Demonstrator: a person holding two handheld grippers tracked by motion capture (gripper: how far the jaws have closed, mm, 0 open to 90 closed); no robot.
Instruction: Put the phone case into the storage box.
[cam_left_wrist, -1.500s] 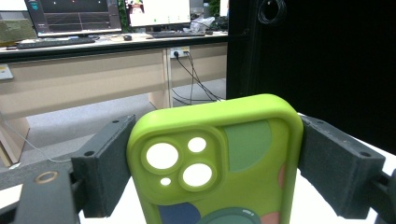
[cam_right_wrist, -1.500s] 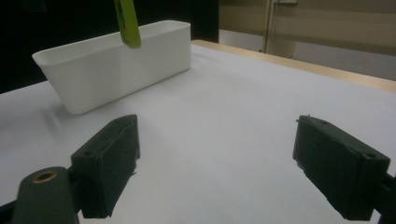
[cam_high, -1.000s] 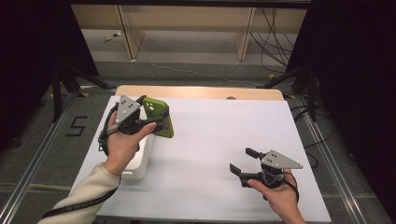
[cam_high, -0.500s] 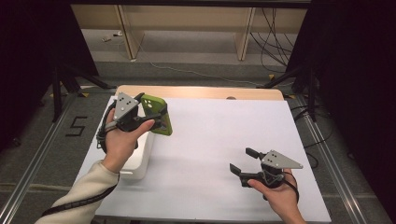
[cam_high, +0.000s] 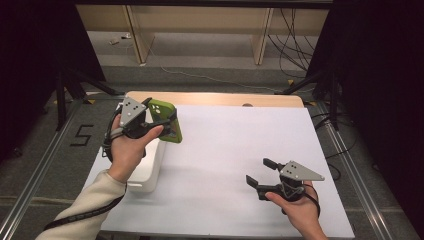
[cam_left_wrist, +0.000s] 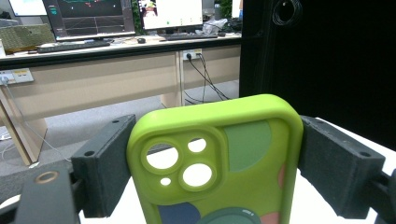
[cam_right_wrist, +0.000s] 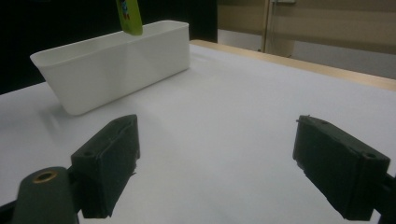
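A green phone case (cam_left_wrist: 219, 163) is clamped upright between the two black jaws. Desks (cam_left_wrist: 116, 51) with monitors (cam_left_wrist: 88, 16) are seen behind.

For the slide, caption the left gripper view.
Left tongs shut on a green phone case, camera cutouts uppermost, desks and monitors behind.

Matt green rubbery phone case (cam_left_wrist: 219, 163)
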